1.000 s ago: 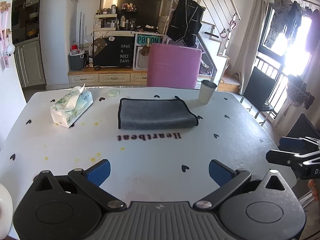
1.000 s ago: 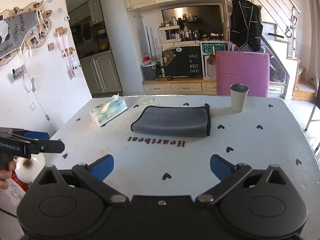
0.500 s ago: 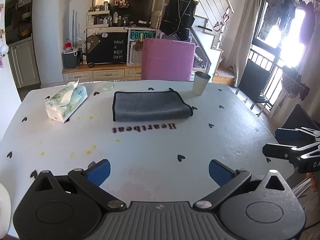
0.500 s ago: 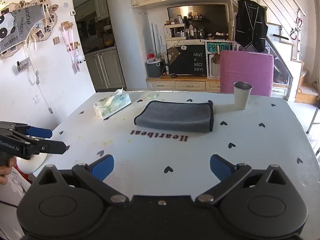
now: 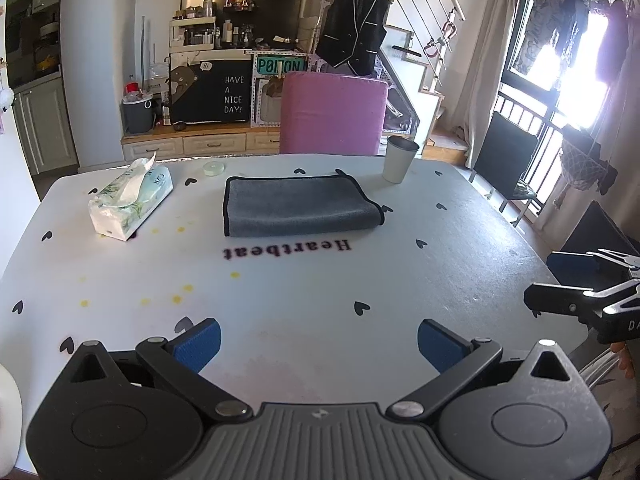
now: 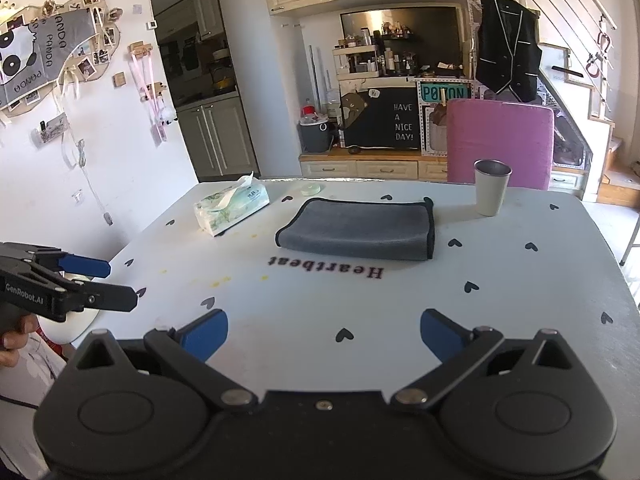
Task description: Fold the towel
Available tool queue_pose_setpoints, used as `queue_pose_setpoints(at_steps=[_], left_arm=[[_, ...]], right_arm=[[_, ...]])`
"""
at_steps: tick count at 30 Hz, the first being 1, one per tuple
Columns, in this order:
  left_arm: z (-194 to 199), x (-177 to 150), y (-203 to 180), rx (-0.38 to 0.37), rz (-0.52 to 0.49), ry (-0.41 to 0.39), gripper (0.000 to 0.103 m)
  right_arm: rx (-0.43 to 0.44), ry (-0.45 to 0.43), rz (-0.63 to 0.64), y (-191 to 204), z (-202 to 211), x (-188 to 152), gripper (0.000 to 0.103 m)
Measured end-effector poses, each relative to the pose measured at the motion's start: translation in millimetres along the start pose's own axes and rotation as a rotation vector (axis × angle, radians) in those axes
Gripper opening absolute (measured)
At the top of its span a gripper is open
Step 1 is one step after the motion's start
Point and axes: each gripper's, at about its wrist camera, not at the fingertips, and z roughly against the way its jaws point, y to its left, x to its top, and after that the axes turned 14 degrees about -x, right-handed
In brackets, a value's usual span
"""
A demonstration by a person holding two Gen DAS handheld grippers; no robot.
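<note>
The grey towel [image 5: 298,206], already doubled, lies flat in the upper middle of both views, on the white table [image 5: 320,280], with its long axis across the frame, between the tissue pack [image 5: 130,202] and the steel cup [image 5: 398,159]. The left gripper [image 5: 318,342] and the right gripper [image 6: 323,334] both have their fingers wide apart and hold nothing. The towel is well ahead of both; neither seems clearly nearer.
</note>
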Motion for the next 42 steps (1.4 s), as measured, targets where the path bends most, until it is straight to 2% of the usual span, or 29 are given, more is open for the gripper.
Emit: queue_pose_setpoints(at_steps=[42], left_arm=[[-2.9, -0.9, -0.1, -0.004, -0.004, 0.0, 0.103]], right_arm=[[0.008, 0.001, -0.002, 0.1, -2.0, 1.1, 0.102]])
